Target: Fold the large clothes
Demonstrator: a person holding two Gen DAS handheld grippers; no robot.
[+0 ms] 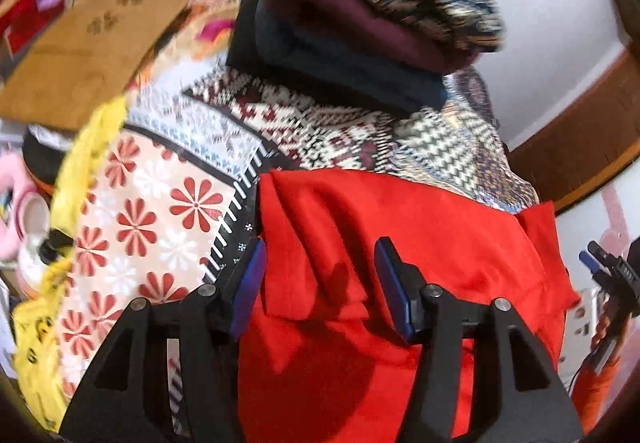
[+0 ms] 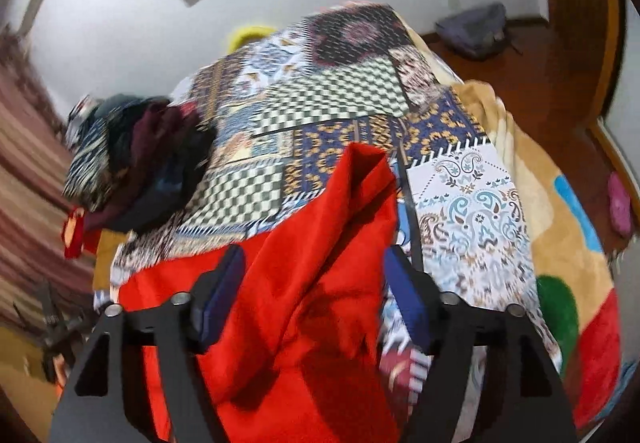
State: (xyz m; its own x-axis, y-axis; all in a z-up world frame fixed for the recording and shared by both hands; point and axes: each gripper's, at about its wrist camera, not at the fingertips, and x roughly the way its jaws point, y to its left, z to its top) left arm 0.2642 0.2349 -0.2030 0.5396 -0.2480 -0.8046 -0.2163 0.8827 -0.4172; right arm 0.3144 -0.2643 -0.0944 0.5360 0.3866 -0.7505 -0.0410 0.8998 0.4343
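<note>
Red garment (image 1: 360,243) lies rumpled on patchwork bedspread (image 2: 320,103); left tool (image 1: 320,271) and right tool (image 2: 316,283) both gape apart above it, gripping nothing.

So the garment (image 1: 400,243) is lying rumpled on the patchwork bedspread (image 1: 168,203), right under the left gripper (image 1: 320,275) — in the right wrist view it (image 2: 304,263) sits under the right gripper (image 2: 316,295) too. Behind it, further up the bed, there's a stack of folded clothes (image 1: 360,23). A blanket (image 2: 560,235) lies to the right of the bedspread — cardboard sheet (image 1: 88,47) off to the left.
</note>
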